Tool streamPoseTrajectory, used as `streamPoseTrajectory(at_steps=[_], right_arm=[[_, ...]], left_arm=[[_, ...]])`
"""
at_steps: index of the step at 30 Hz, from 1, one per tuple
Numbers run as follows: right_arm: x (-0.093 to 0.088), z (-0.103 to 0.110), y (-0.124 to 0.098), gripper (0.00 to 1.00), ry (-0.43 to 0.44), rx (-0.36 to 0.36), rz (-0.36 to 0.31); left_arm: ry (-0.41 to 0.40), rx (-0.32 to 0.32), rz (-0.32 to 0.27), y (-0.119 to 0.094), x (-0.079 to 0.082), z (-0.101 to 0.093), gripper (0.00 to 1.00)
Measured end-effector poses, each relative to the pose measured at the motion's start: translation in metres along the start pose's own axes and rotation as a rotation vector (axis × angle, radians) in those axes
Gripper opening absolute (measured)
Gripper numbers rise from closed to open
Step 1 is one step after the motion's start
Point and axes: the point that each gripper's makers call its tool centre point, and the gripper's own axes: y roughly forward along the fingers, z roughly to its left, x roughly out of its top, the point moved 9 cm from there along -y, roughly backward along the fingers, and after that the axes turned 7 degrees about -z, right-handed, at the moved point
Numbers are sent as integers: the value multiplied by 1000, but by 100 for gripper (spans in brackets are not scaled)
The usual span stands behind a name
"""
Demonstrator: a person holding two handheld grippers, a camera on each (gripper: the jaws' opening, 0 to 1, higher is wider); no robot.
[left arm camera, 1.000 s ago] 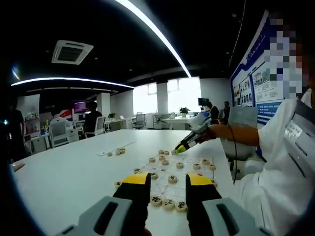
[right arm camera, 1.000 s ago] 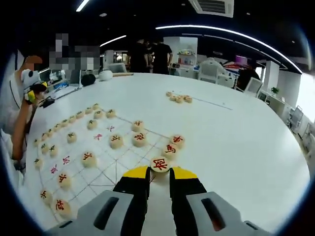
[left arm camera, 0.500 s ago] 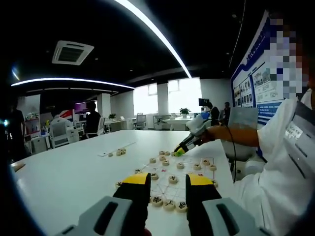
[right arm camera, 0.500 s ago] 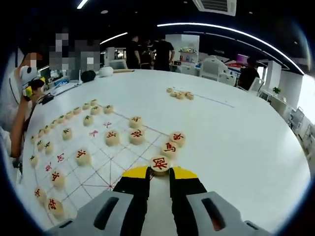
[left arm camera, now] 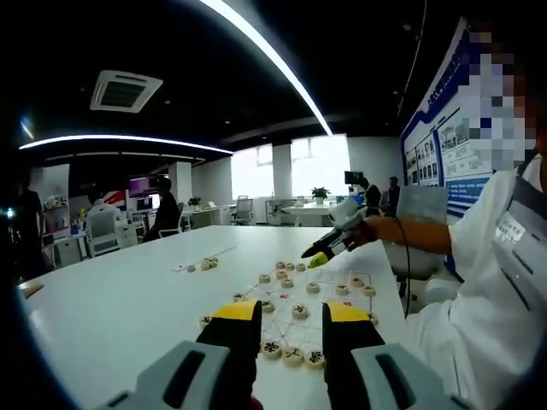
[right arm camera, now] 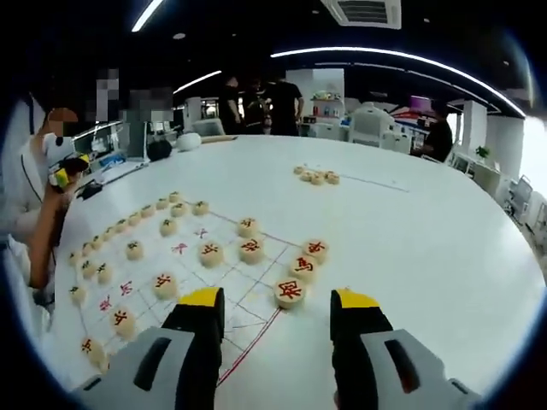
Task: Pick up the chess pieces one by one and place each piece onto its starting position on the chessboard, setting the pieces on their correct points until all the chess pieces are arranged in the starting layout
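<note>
The chessboard is a sheet of red lines on the white table, and it also lies ahead of my left gripper. My right gripper is open, its yellow tips wide apart. Just beyond them a round piece with a red character lies on the board's near edge, untouched. Other red-marked pieces stand nearby, and a row of dark-marked pieces runs along the far side. The left gripper is open and holds nothing, with dark-marked pieces just past it. The right gripper hovers over the board's far end.
A small heap of loose pieces lies off the board on the white table, and also shows as loose pieces. The person's white sleeve is at the right. Other people stand beyond the table's far edge.
My right gripper opened and let go of the red-marked piece, which now lies on the board's edge. The right view drew back slightly. The left gripper has not changed.
</note>
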Motion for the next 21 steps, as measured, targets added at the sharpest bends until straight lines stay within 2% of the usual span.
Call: streamPoseTrajectory(at_steps=[3, 8, 15, 21], right_arm=[[10, 3, 0, 54, 8, -3, -30], [28, 9, 15, 52, -41, 10, -34], [51, 10, 63, 47, -110, 16, -15], [59, 10, 106, 42, -64, 35, -12]], left_arm=[[-1, 1, -1, 0, 0, 0, 30], [1, -1, 0, 0, 0, 0, 30], [2, 3, -1, -1, 0, 1, 30], [-1, 9, -7, -3, 0, 3, 30]])
